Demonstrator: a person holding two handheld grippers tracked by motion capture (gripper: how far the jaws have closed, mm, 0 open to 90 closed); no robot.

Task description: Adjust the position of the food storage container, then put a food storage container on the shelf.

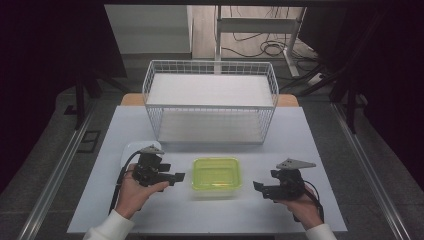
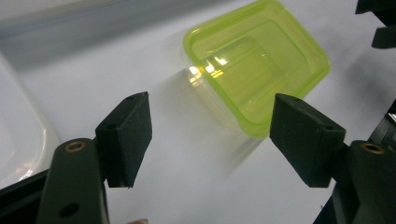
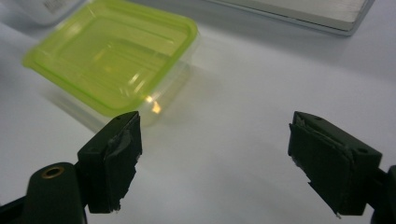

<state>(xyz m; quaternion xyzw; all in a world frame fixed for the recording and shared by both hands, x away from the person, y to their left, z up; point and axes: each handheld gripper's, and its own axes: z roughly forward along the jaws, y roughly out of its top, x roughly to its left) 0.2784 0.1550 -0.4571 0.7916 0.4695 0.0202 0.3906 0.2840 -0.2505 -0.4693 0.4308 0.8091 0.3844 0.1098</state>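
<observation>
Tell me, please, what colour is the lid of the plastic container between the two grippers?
The lid is translucent yellow-green; the right gripper view shows it best.

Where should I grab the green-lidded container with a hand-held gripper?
Probably by its short ends. The container sits flat between the left hand-held gripper and the right hand-held gripper, both open and level with it. Come in sideways and pinch the overhanging lid rim; the clear walls below look slippery.
</observation>
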